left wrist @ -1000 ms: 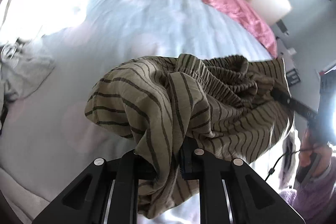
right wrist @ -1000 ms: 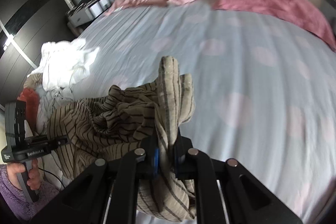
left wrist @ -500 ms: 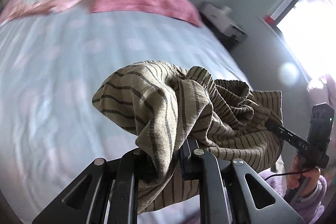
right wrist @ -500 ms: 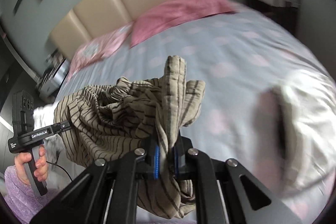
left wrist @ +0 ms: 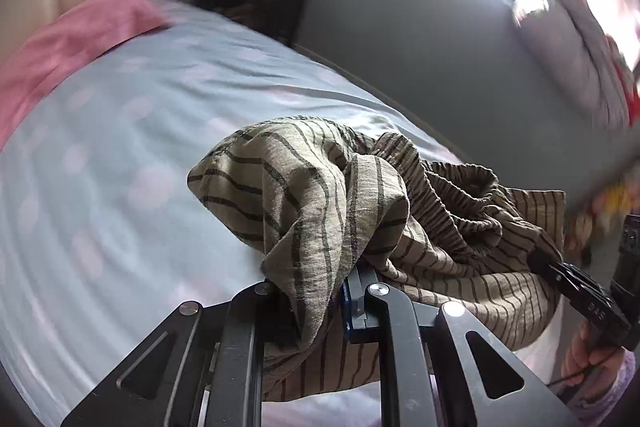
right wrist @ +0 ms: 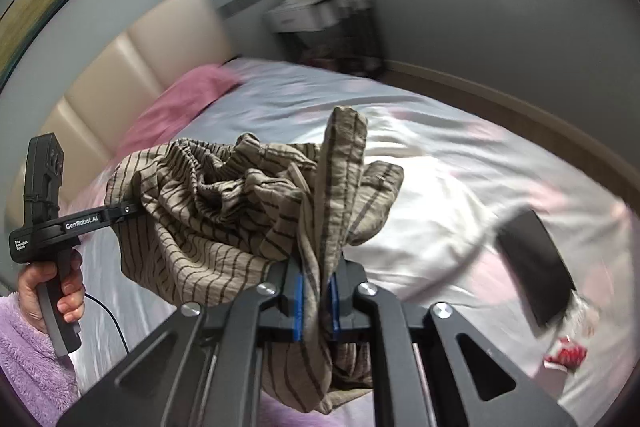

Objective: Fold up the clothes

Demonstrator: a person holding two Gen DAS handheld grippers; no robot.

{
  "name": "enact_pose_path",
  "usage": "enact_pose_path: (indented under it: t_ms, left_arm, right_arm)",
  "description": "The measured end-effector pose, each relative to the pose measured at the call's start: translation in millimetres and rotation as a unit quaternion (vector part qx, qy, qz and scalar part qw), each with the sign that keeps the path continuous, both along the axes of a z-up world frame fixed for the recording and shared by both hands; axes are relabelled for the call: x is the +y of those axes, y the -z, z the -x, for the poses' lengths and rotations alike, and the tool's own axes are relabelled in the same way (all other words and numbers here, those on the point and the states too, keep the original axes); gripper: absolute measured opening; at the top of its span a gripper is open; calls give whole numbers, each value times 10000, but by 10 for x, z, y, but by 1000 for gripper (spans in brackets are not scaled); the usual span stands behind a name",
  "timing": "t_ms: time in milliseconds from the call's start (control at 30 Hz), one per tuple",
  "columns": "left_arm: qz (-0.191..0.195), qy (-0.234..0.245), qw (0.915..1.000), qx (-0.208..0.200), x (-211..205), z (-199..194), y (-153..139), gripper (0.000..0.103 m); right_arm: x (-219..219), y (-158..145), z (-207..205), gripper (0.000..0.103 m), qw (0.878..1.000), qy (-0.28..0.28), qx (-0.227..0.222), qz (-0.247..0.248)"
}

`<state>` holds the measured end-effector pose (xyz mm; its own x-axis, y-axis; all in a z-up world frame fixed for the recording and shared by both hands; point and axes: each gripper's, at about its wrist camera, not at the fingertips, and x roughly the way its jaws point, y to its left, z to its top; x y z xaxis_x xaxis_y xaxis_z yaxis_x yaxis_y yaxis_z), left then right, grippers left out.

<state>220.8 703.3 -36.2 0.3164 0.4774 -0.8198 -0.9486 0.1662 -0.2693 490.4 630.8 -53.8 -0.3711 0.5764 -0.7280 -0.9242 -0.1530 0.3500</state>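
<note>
Two grippers, left [left wrist: 316, 303] and right [right wrist: 316, 301], each clamped on the striped garment [right wrist: 224, 211], which hangs bunched between them above the bed [right wrist: 460, 187]; likely lifted clear so it can be spread flat for folding.

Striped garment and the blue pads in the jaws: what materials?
Striped garment: looks like thin woven cotton or linen blend, matte; it crumples softly and the elastic waistband gathers. Blue pads: probably rubber or foam, matte, but they show edge-on only, so uncertain.
</note>
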Motion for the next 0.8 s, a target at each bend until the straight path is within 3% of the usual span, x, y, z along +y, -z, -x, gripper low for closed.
enact_pose_path:
  t_ms: [167,367,567,800]
  left_arm:
    - [120,883,9951,434,730,-558,76,15]
    - [202,1776,9799,885,1433,-953,265,15]
    - [477,2240,9665,1158,1826,-1207,710,15]
    - [802,2400,9613,1089,2029,-1133,1188,20]
  right_arm:
    - [134,229,-248,9,9961,781,263,299]
    - [253,510,-352,9,9848,1449,707,649]
    - [457,859,-357,9,9779,1768,738,841]
    - [587,1316,-442,12,9715,1865,645,1315]
